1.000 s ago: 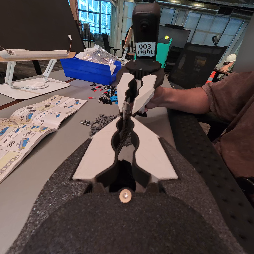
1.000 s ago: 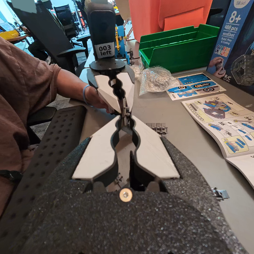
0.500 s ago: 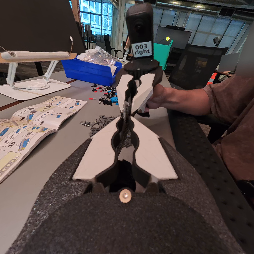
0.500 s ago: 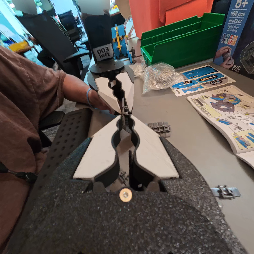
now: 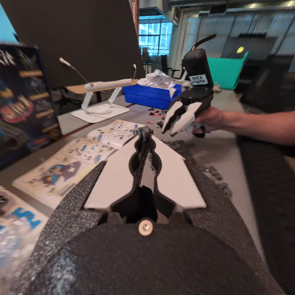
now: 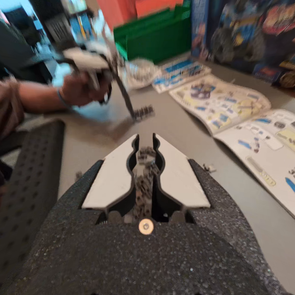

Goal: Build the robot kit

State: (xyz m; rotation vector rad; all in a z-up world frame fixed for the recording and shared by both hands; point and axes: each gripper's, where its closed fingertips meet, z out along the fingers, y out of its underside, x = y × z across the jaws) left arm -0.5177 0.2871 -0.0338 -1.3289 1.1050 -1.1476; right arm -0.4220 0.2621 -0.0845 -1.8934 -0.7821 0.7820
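Note:
My left gripper [image 5: 144,135] is shut on one end of a dark grey track chain [image 5: 141,166], which hangs down between its fingers. In the blurred right wrist view the left gripper [image 6: 108,63] holds the chain [image 6: 124,92] slanting down, its lower end on the grey table [image 6: 175,135]. My right gripper [image 6: 145,135] is open and empty, low over a pile of loose grey track links [image 6: 146,169]. In the left wrist view the right gripper [image 5: 167,133] sits apart from the chain, to its right, jaws parted.
An open instruction booklet [image 5: 89,153] [image 6: 223,111] lies on the table. A blue bin [image 5: 150,99], white stand [image 5: 102,110], toy box [image 5: 24,103], green bin [image 6: 151,43], crumpled plastic bag [image 6: 140,71] and small loose parts [image 5: 156,113] stand around. A black perforated pad [image 6: 32,167] lines the near edge. The tips of one gripper are about 12 cm away from the tips of the other.
The two grippers were tip to tip on the chain. The right gripper has opened, let go and drawn back. The left gripper has swung away left with the chain.

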